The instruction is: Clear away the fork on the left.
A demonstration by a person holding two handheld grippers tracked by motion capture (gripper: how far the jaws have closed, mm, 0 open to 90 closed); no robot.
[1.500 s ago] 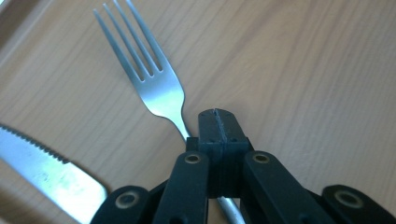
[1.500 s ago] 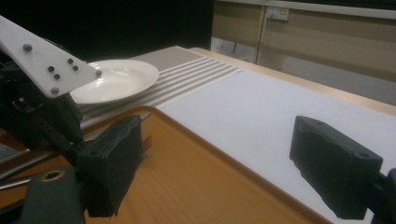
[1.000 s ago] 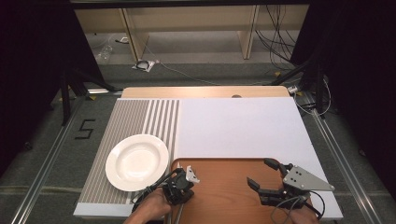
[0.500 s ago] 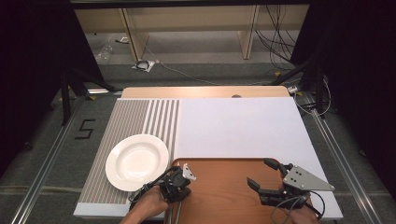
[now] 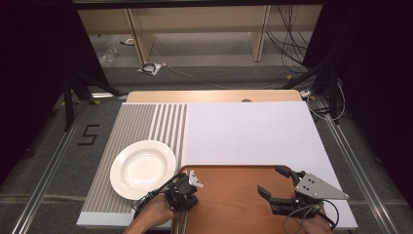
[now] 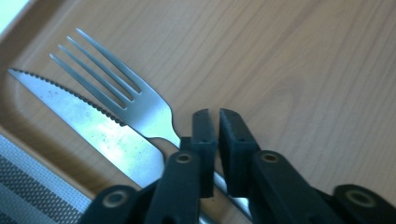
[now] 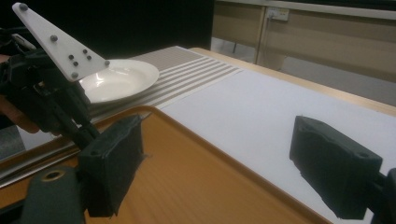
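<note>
On the wooden tray [image 6: 299, 70], a fork [image 6: 140, 105] was lying beside a knife [image 6: 100, 128]. The fork's thin, hard, slippery handle was loosely straddled by the left gripper [image 6: 213, 116], its jaws just being eased apart. The right gripper [image 7: 224, 163] was held wide open, nothing in it.

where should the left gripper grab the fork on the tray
Probably at the fork's narrow neck, just behind the tines, coming from above with the jaws across it. It lies flat on the tray, with the knife close alongside, so the pads must stay off the blade. The left gripper has just been opening there.
</note>
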